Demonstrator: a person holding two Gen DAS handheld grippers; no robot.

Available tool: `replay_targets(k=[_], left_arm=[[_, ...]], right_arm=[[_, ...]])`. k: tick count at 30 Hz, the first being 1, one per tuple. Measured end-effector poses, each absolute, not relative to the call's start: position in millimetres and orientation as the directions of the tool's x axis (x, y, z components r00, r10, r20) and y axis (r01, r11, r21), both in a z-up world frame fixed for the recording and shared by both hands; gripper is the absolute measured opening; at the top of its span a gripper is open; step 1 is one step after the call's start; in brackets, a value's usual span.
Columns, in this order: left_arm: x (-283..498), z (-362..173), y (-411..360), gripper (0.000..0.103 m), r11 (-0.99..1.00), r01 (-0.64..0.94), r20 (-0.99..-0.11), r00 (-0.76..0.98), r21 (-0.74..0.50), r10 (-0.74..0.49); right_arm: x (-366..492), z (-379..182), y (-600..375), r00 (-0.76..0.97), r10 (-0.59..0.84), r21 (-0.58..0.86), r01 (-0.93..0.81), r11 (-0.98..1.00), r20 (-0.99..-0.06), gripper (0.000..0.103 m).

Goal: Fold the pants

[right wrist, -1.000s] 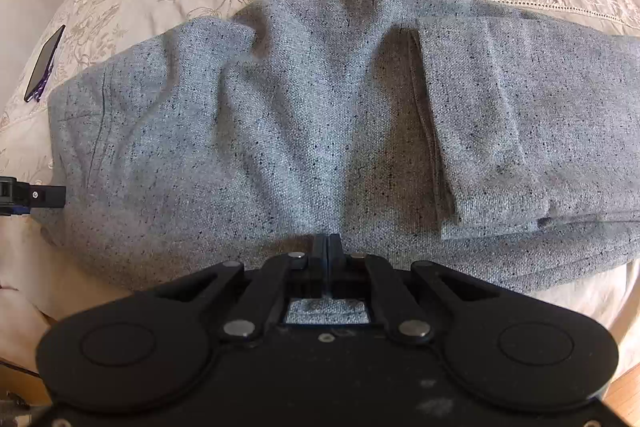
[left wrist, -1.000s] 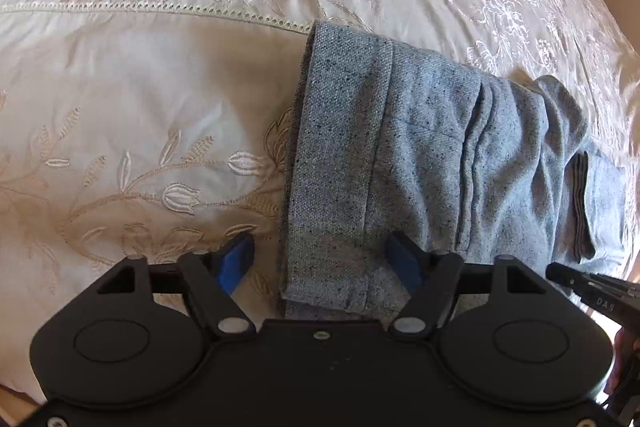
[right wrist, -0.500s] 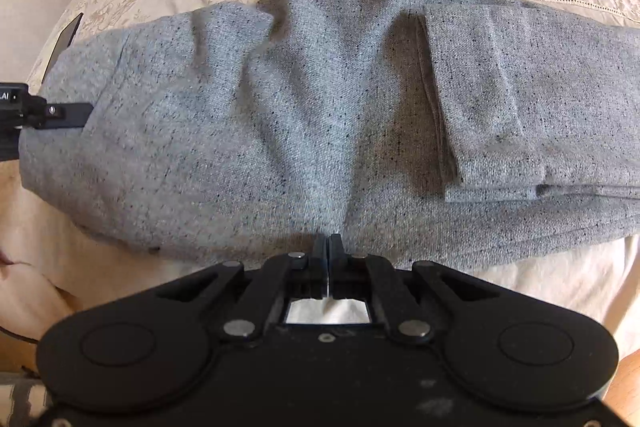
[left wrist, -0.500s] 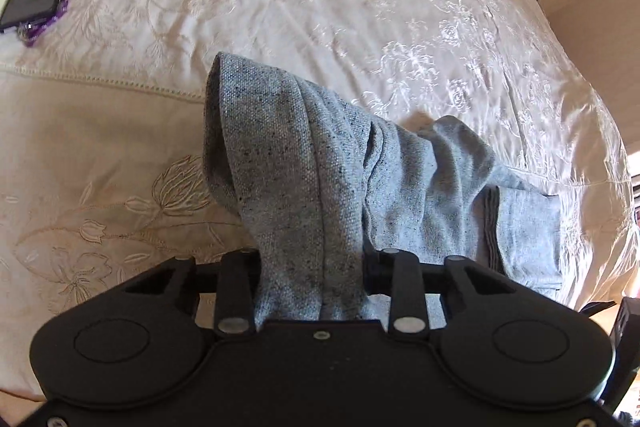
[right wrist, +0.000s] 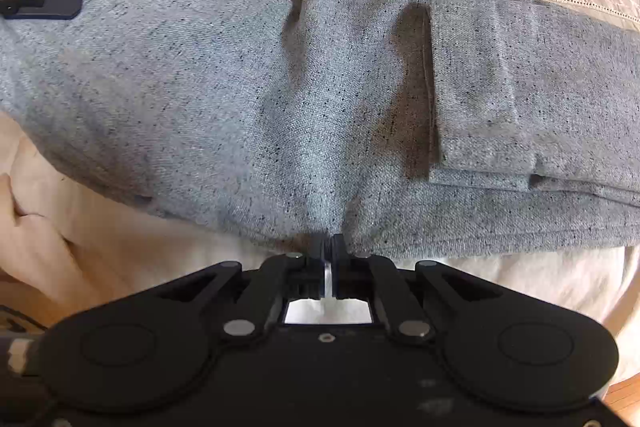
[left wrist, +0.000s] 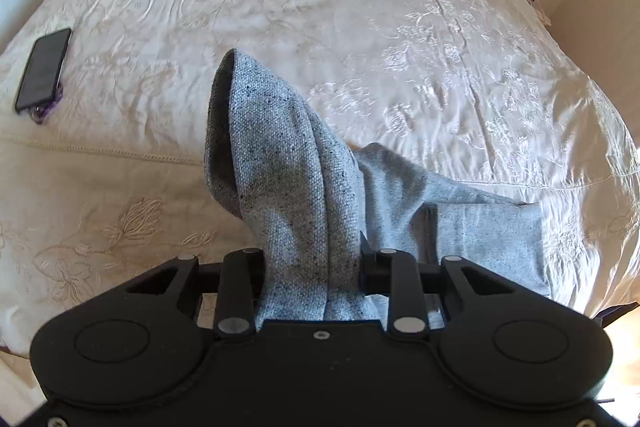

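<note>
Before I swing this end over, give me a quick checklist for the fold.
1. Left gripper grip: ok, jaws closing with the bunched pants between them.
2. Right gripper grip: not ok, jaws opening on the pants edge pinched at their tips.
3. Gripped end off the bedspread: ok, it is raised.
4. Phone out of the path: ok, far left, apart from the pants.
5. Lower layer flat: not ok, creases run toward the right gripper.

The pants (left wrist: pixel 304 187) lie across the near edge of the bed (left wrist: pixel 360 27), the phone (left wrist: pixel 42 69) well apart at far left (flat on the cover).
</note>
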State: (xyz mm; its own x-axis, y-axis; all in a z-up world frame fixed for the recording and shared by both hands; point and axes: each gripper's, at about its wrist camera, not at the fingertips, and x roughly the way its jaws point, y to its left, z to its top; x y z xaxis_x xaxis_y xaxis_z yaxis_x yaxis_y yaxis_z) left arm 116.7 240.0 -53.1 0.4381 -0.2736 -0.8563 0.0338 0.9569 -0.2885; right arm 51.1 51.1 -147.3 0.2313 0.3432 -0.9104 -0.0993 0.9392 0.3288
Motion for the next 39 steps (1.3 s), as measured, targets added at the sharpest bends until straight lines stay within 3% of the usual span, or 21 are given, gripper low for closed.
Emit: replay_targets(k=[8, 10, 14, 18, 21, 23, 28, 32, 36, 39], left_arm=[[125.5, -7.0, 80.3, 0.038, 0.982, 0.118, -0.857, 0.479, -0.151, -0.189], [130.2, -8.1, 34.1, 0.026, 0.977, 0.147, -0.856, 0.475, -0.153, -0.205], [138.9, -40.0, -59.0, 0.027, 0.967, 0.181, -0.869, 0.433, -0.177, -0.240], [129.8, -69.2, -119.4, 0.028, 0.922, 0.278, -0.877, 0.326, -0.268, -0.353], [109.5, -63.9, -121.8, 0.034, 0.923, 0.321, -0.880, 0.348, -0.214, -0.325], [103.3, -62.8, -108.9, 0.036, 0.938, 0.319, -0.883, 0.391, -0.135, -0.260], [120.9, -91.7, -47.7, 0.036, 0.992, 0.126, -0.918, 0.396, 0.022, -0.030], [129.5, -133.6, 7.4, 0.035, 0.996, -0.041, -0.947, 0.306, 0.084, 0.093], [132.4, -183.9, 33.9, 0.036, 0.996, -0.076, -0.980, 0.189, 0.053, 0.067], [131.6, -182.0, 42.9, 0.039, 0.994, -0.104, -0.981, 0.192, 0.017, 0.036]], right_arm=[[43.1, -113.3, -74.8, 0.310, 0.371, 0.383, -0.023, 0.924, -0.876, 0.006], [41.4, -112.6, -109.0, 0.318, 0.351, 0.375, 0.014, 0.927, -0.881, 0.006], [34.2, -114.1, -179.9, 0.327, 0.292, 0.335, 0.082, 0.939, -0.899, 0.006], [32.7, -115.9, -229.6, 0.337, 0.228, 0.277, 0.104, 0.955, -0.913, 0.009], [37.3, -113.1, -252.0, 0.356, 0.208, 0.259, 0.099, 0.961, -0.911, 0.013], [43.5, -108.8, -260.7, 0.382, 0.194, 0.245, 0.090, 0.965, -0.903, 0.024], [73.3, -106.6, -262.8, 0.481, 0.266, 0.312, 0.017, 0.950, -0.835, 0.038], [114.4, -118.2, -249.5, 0.482, 0.340, 0.357, -0.059, 0.932, -0.807, 0.039], [145.4, -138.1, -242.7, 0.409, 0.345, 0.336, -0.094, 0.937, -0.845, 0.040], [163.0, -156.5, -245.5, 0.348, 0.368, 0.357, -0.097, 0.929, -0.862, 0.042]])
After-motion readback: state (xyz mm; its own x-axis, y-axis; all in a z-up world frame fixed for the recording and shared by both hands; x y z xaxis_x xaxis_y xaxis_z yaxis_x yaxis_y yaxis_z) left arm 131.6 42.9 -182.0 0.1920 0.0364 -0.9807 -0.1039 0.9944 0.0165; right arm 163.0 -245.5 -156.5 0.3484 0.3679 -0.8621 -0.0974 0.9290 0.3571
